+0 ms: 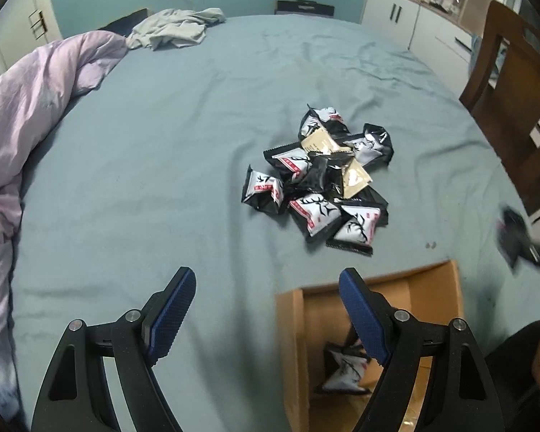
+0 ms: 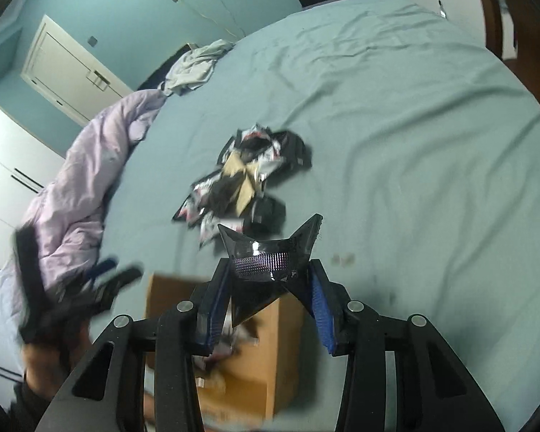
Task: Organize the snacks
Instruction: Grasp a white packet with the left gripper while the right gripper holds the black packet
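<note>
A pile of black, white and tan snack packets (image 1: pixel 324 180) lies on the blue-grey bed sheet (image 1: pixel 198 126); it also shows in the right wrist view (image 2: pixel 241 180). A brown cardboard box (image 1: pixel 432 298) stands open at the near edge with a snack packet (image 1: pixel 345 370) inside. My left gripper (image 1: pixel 266 288) is open and empty, above the sheet and the box's left side. My right gripper (image 2: pixel 266 273) is shut on a black snack packet (image 2: pixel 266 262), held above the box (image 2: pixel 266 324). In the left wrist view it is a blur at the right edge (image 1: pixel 518 234).
A lilac duvet (image 1: pixel 36 115) lies bunched along the bed's left side and a grey garment (image 1: pixel 176 28) at the far end. A wooden chair (image 1: pixel 514 90) and white cabinets (image 1: pixel 414 18) stand to the right. Two small dark spots (image 1: pixel 431 244) mark the sheet.
</note>
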Demonstrator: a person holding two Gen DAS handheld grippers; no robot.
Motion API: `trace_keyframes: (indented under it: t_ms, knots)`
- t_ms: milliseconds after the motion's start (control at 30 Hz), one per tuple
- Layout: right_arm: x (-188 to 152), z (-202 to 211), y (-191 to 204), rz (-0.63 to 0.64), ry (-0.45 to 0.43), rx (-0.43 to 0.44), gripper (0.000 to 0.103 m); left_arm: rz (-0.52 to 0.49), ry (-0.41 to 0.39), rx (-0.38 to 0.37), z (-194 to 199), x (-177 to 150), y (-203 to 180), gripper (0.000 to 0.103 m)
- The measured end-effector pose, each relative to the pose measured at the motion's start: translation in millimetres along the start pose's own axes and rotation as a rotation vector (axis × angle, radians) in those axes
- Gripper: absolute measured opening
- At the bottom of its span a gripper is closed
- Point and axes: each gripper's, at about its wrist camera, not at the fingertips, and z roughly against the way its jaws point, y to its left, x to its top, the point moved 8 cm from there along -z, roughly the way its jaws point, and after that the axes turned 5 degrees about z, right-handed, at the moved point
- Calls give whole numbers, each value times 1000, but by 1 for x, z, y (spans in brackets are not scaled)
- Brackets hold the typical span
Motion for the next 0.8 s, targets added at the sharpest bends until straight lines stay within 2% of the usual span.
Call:
trace_keyframes:
  t_ms: [167,333,467,567,700,767,800]
  knots:
    - [-23,14,-7,-22,6,28,40,-23,32,31,-23,17,4,83]
    - [-11,-7,-7,-36,51,11,40,-27,51,39,-51,36,7,83]
    - [-7,-20,1,-6,69,-36,40,26,81,7,-74,46,11,83]
    - [-6,-27,11,30,77,-34,40,88,113,-28,-92,50,14,83]
    - [-4,-40,13,53,98,-42,40,69,120,-31,-109,54,12,83]
    - [-2,-49,13,58,108,-47,41,70,138,-45,-119,55,12,75]
    - [-1,-52,12,61,110,-58,40,76,155,-71,-124,55,11,63]
